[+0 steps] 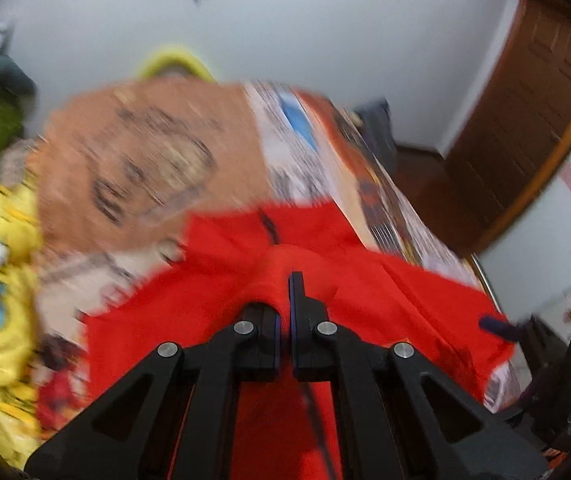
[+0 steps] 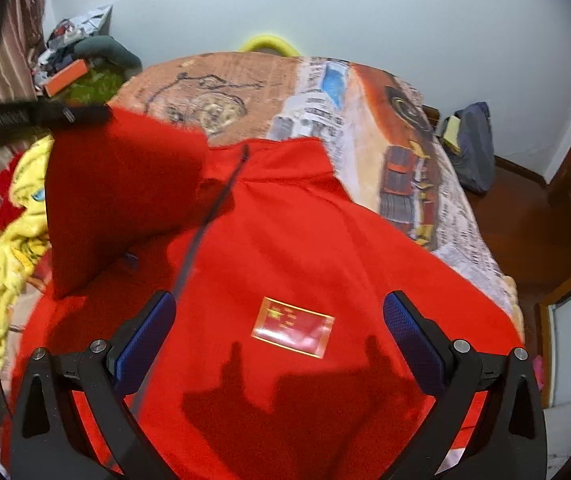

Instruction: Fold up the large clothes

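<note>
While L fingers (image 1: 290, 300) pinch red jacket (image 2: 285, 248), R (image 2: 279, 336) hovers above.

Both tools in the person's hands are matt black plastic. The left gripper (image 1: 285, 304) has two thick fingers with a thin blue edge along their inner faces, carried on angled link arms with triangular cut-outs. Round silver pins (image 1: 244, 327) mark each pivot, four across. The right gripper (image 2: 279, 332) is built the same way, with silver pins (image 2: 462, 346) at the joints, and its pads (image 2: 411, 332) are a deep blue with what looks like a fine knurled texture, though the picture is soft there
</note>
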{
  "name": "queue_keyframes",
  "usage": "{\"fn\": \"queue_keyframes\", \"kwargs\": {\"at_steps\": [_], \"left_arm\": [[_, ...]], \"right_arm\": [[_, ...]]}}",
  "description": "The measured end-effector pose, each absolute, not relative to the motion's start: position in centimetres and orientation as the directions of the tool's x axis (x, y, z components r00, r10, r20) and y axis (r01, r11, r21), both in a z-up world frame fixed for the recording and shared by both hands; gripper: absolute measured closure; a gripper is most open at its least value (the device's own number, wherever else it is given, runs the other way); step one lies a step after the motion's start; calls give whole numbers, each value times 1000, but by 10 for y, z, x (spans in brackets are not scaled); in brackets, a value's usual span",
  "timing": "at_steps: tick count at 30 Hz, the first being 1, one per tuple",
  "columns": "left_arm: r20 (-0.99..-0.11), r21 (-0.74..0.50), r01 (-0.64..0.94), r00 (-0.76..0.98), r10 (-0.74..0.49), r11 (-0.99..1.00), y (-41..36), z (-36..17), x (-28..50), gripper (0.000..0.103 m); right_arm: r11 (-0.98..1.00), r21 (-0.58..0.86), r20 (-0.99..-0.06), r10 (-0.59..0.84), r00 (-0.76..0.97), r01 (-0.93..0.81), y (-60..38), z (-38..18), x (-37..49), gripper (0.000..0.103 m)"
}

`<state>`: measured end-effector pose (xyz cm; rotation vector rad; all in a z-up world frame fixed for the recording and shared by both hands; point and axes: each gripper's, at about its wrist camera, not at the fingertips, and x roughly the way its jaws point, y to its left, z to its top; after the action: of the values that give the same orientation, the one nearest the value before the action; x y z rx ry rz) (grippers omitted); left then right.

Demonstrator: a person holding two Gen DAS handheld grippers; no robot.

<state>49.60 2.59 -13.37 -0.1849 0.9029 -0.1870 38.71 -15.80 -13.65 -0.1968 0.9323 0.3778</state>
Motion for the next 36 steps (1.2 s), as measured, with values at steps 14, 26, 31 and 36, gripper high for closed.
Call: {"fn": "queue_keyframes", "kwargs": {"at_steps": [14,26,31,36], "left_arm": [[-888,-275,243,306,-343,930,-55,-230,480,93],[-885,-236,277,334,-324,931,-15,-179,427,54],[-854,-174,189,460,-244,966,45,-146,417,43],[-859,-81,76,500,-108,994,109,-147,409,43]], "right_arm": [[947,36,-845,198,497,-318,-203,-158,385,0],[923,9,-820,226,525,-384,-176,-133,374,0],[881,-30,-816,251,521,-471,-137,-128,372,0],[831,-78,-819,261,510,-551,-90,-139,372,0]]}}
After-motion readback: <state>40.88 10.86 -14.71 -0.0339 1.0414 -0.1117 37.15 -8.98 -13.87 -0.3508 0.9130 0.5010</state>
